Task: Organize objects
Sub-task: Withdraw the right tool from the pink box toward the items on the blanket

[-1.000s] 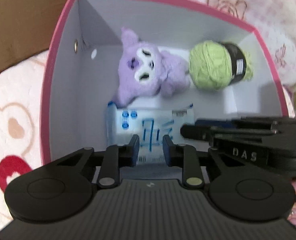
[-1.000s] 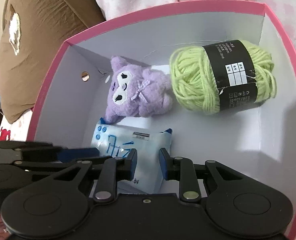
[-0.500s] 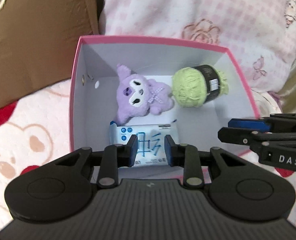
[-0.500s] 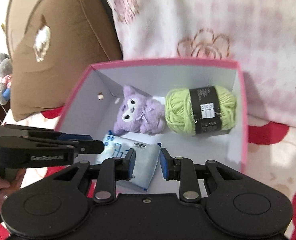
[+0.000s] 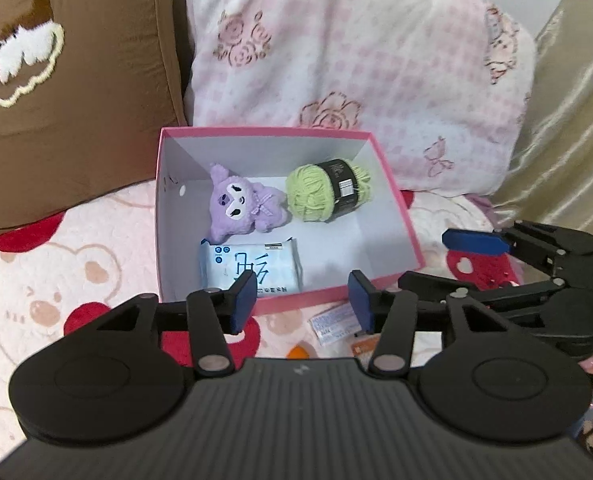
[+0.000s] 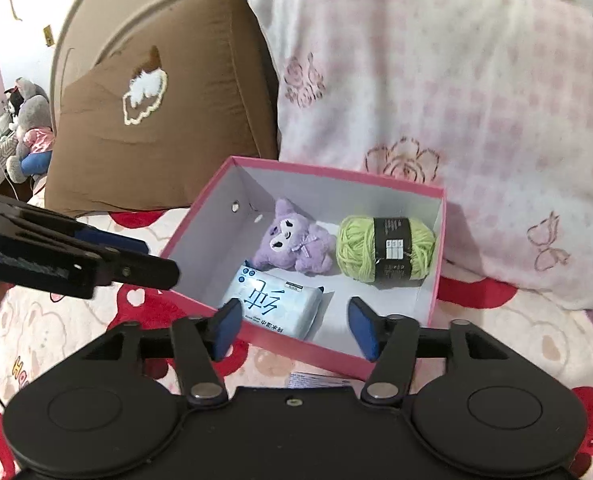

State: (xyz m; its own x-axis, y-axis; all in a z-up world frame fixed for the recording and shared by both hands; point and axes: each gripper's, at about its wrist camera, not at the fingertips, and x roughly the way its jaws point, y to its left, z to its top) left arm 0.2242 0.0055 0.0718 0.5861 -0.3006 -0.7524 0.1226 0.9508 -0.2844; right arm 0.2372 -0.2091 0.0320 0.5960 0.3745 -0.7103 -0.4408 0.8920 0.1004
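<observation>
One pink box (image 5: pixel 392 196) with a white interior sits open on the printed bedspread (image 5: pixel 76 264). It holds three items, one of each. From left to right in the left wrist view: one purple plush toy (image 5: pixel 242 204) lies at the back left, one ball of green yarn (image 5: pixel 328 192) with a black label band lies just beside it at the back right, and one white tissue pack (image 5: pixel 252 268) with blue print lies flat at the front left, touching the toy's foot. The front right floor of the box is bare.

Two pillows stand behind the box: one brown pillow (image 5: pixel 76 92) on the left and one pink floral pillow (image 5: pixel 356 68) on the right. One small printed packet (image 5: pixel 332 322) lies on the bedspread just outside the box's near wall.

Two grippers are in view. The left gripper (image 5: pixel 302 294) and the right gripper (image 6: pixel 294 326) both have their jaws apart with nothing between the pads; both have just been opening.

Compared with one second ago, both grippers are out of the box and above its near rim, and the whole box now fits in each view.
</observation>
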